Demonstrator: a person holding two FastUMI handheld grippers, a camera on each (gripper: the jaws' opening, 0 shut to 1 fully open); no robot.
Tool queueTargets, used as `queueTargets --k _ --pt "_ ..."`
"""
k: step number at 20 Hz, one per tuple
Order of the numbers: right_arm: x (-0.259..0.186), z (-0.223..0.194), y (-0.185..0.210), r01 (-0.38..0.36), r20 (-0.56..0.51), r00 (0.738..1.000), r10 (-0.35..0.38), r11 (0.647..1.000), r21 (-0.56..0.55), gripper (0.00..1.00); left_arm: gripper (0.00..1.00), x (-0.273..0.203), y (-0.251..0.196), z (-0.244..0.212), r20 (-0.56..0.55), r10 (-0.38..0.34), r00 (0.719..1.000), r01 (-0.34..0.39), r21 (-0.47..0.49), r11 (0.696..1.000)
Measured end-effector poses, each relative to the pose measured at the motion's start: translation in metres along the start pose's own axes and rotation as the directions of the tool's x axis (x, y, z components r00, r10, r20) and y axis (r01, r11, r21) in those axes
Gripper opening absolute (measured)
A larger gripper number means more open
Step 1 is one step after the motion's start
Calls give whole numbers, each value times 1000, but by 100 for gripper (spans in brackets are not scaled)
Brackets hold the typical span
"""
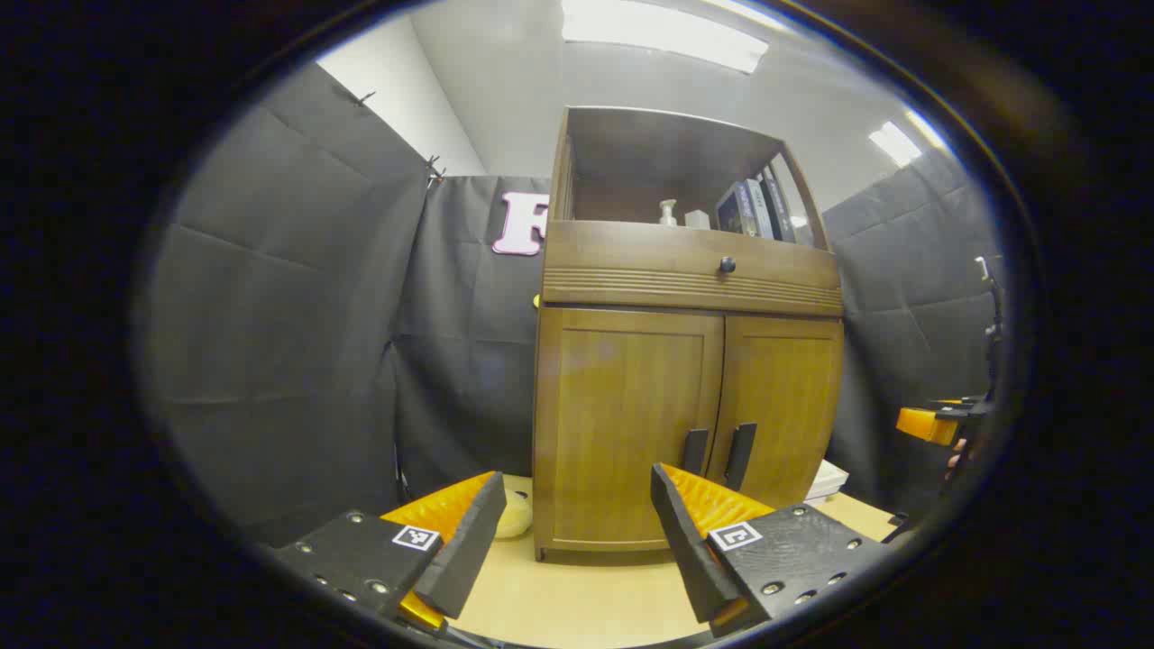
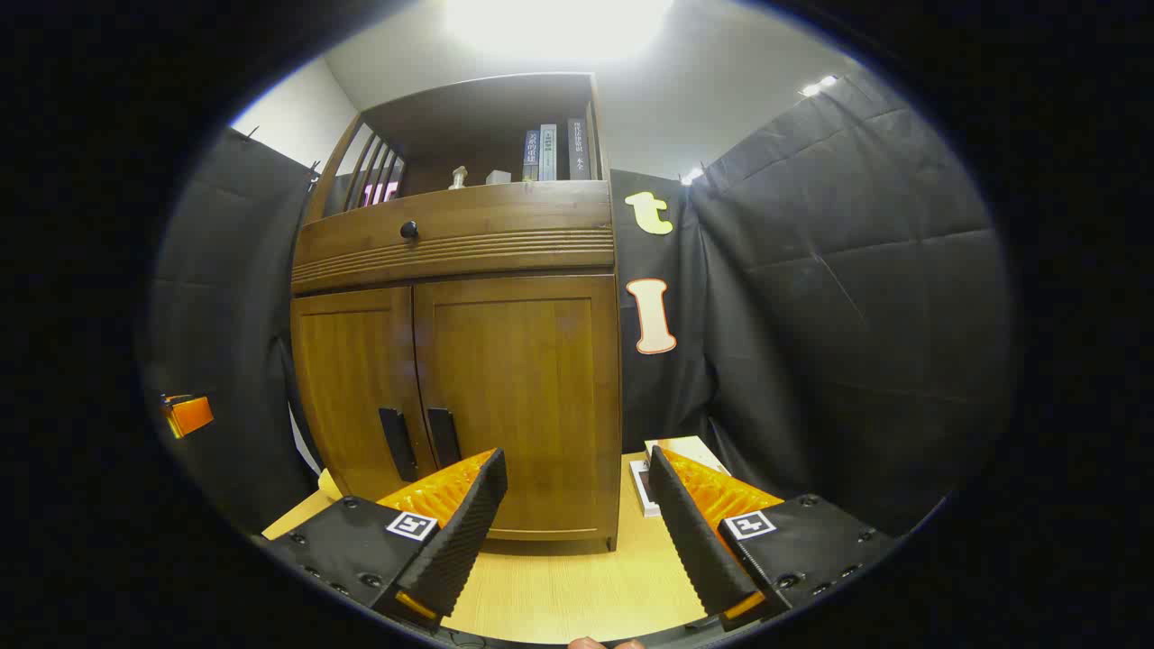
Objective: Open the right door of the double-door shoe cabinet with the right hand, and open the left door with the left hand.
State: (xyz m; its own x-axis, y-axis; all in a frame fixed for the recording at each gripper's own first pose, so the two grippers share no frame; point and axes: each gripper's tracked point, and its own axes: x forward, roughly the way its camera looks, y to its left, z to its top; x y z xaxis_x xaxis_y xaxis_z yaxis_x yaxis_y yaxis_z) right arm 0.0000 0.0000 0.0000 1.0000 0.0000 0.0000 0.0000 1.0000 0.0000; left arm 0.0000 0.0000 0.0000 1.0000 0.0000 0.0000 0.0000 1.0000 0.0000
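The shoe cabinet (image 1: 690, 379) stands on the table (image 1: 577, 604) with its left door (image 1: 627, 424) and right door (image 2: 518, 397) both closed, and both the left gripper (image 1: 577, 532) and right gripper (image 2: 577, 518) are spread wide, holding nothing, apart from it. The left gripper view shows a pale round thing (image 1: 514, 516) by the cabinet's left foot, too hidden to identify, while the right gripper view shows flat white items (image 2: 672, 469) to its right. On the open top shelf stand books (image 2: 552, 151) and a small bottle (image 1: 667, 213)

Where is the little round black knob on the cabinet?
The black knob sits on the drawer front, above the two closed doors and below the open shelf with the books. In the right gripper view it is left of centre.
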Motion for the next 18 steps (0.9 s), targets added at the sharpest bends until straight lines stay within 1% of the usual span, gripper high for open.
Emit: queueTargets --k 4,7,11,14,18 --pt "-1 -2 4 -12 -2 1000 12 1000 8 99 91 0 -3 -1 -8 -2 1000 2 7 1000" --pt "-2 -9 11 -34 -31 999 34 999 23 99 91 2 -5 -2 -14 3 1000 -3 18 1000" --pt "-4 -15 22 -65 -63 996 66 998 22 100 91 4 -2 -5 -30 9 999 -9 0 1000" --pt "1 -12 32 -92 -73 993 92 996 4 100 91 3 -2 -5 -47 26 999 -26 1 1000" --pt "15 -2 49 -126 -63 990 127 992 18 99 91 3 -1 -6 -58 39 998 -39 1 999"
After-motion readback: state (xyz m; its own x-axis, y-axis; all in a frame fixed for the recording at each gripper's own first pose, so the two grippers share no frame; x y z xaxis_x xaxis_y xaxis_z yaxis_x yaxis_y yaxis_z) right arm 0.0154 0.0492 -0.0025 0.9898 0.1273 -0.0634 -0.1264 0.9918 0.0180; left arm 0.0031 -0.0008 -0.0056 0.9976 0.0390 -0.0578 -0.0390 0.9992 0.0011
